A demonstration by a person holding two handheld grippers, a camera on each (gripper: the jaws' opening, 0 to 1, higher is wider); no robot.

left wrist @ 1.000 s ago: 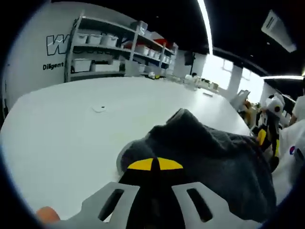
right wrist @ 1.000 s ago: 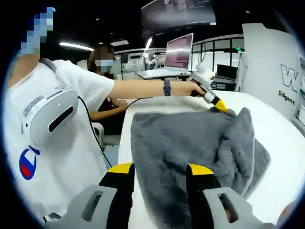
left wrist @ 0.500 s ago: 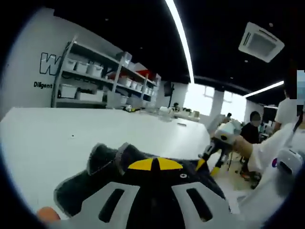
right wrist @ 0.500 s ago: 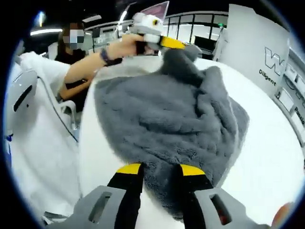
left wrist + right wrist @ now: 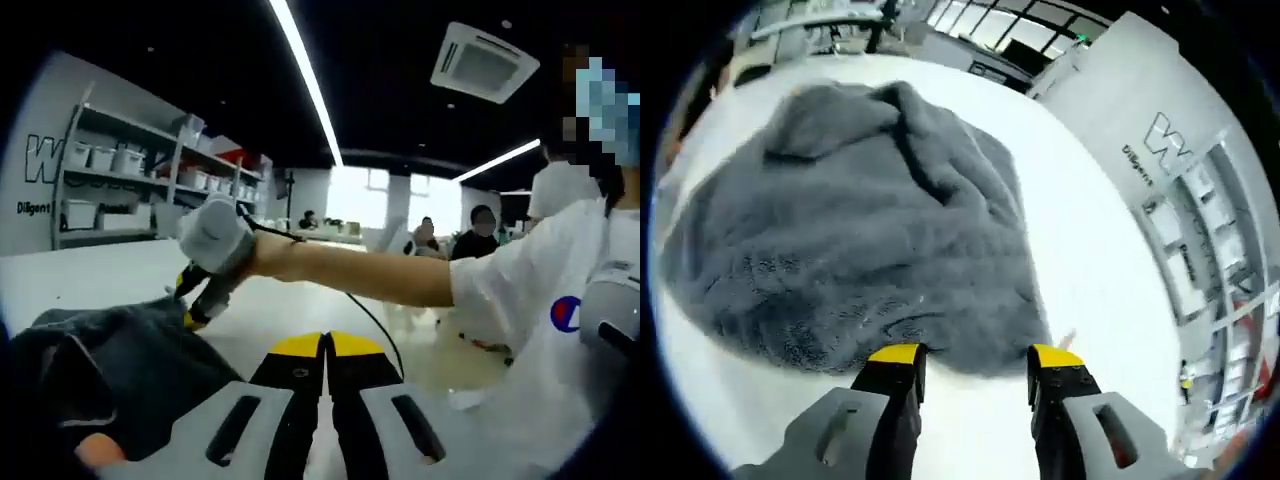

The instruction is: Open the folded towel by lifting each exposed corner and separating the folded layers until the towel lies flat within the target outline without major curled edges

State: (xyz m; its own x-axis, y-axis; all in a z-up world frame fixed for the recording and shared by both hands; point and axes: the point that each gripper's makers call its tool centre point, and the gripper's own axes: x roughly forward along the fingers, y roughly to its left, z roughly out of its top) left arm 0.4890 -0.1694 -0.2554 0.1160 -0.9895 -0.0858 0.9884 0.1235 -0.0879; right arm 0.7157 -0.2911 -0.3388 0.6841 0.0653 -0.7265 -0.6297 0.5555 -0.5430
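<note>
The grey fluffy towel [image 5: 850,220] lies rumpled on the white table [image 5: 1080,260], with a raised fold near its far side. My right gripper [image 5: 975,358] is open, its yellow tips just short of the towel's near edge. In the left gripper view the towel [image 5: 100,370] is a dark heap at the lower left. There the right gripper [image 5: 192,312], held in a hand, points down at the towel's edge. My left gripper [image 5: 325,345] is shut, to the right of the towel, and I see no cloth between its tips.
A person in a white T-shirt [image 5: 530,330] stands close on the right, one arm [image 5: 350,275] stretched across the view. Shelves with white boxes [image 5: 100,185] line the far wall. The table's edge [image 5: 700,400] runs near the towel.
The towel no longer hangs over my left jaws; it now lies to their left. The right gripper has come down over the towel's edge, still open. Both views have swung.
</note>
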